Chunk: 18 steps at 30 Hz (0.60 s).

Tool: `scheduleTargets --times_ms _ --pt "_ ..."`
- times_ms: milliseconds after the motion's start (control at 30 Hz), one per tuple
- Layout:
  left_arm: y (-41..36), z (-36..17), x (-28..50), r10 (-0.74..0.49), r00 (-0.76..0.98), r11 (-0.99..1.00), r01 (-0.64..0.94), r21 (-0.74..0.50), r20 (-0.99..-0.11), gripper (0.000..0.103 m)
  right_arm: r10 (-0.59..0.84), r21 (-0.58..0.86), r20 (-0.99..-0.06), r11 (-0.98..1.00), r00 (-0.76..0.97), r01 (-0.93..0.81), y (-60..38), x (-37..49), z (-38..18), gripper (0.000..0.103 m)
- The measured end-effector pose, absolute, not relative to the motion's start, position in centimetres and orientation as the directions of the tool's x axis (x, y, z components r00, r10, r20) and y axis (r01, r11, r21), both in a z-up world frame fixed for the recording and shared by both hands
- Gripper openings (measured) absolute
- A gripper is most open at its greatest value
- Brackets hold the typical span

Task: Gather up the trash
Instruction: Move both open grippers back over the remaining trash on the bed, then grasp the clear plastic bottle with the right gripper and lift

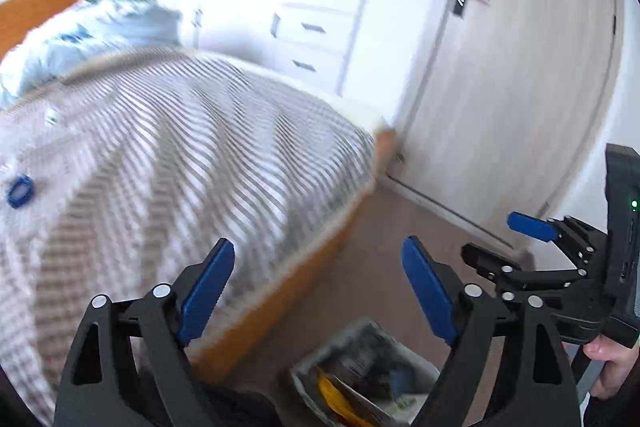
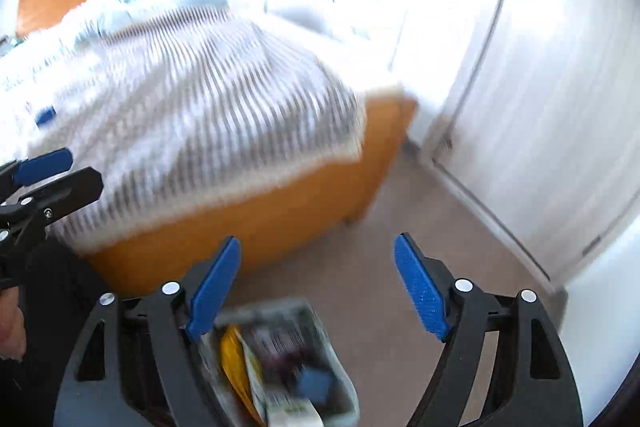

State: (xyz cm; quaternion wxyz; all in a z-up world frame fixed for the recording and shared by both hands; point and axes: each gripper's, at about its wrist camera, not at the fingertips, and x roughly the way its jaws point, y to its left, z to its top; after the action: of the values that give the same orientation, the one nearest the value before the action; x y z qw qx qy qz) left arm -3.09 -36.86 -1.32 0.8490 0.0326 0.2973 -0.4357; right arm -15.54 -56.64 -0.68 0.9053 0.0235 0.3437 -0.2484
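Observation:
A small lined trash bin (image 1: 416, 367) (image 2: 276, 309) stands on the carpet at the foot of the bed. It holds a yellow wrapper (image 1: 334, 397) (image 2: 234, 363), printed packaging and a blue piece (image 2: 316, 385). My left gripper (image 1: 318, 283) hangs open above the bin with nothing between its blue pads. My right gripper (image 2: 318, 287) is open and empty too, just over the bin. Each gripper shows at the edge of the other's view: the right gripper (image 1: 508, 243), the left gripper (image 2: 60, 173). A blue ring-shaped object (image 1: 20, 191) lies on the bed cover; a blue bit (image 2: 45, 115) shows there as well.
The bed (image 1: 180, 155) (image 2: 180, 99) has a striped cover and an orange wooden frame, with pale blue bedding at its head. A white door (image 1: 520, 67) (image 2: 552, 87) closes the right side. White drawers (image 1: 308, 39) stand behind. Beige carpet (image 2: 400, 211) lies between bed and door.

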Motion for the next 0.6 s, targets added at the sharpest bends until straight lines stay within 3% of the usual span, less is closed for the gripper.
scheduleTargets --times_ms 333,500,600 --pt "-23.9 3.9 3.2 -0.534 0.773 0.837 0.542 -0.081 -0.343 0.093 -0.252 0.014 -0.393 0.960 0.884 0.279 -48.9 -4.7 5.3 0.082" --pt "-15.7 6.0 6.5 -0.392 0.872 0.917 0.394 -0.054 -0.292 0.095 -0.107 0.032 -0.335 0.992 0.936 0.125 -42.4 1.3 7.3 0.085" --pt "-11.3 6.3 8.6 -0.293 0.907 0.953 0.301 -0.024 -0.303 0.095 -0.024 0.051 -0.335 0.998 0.942 0.043 -38.5 4.3 7.4 0.085"
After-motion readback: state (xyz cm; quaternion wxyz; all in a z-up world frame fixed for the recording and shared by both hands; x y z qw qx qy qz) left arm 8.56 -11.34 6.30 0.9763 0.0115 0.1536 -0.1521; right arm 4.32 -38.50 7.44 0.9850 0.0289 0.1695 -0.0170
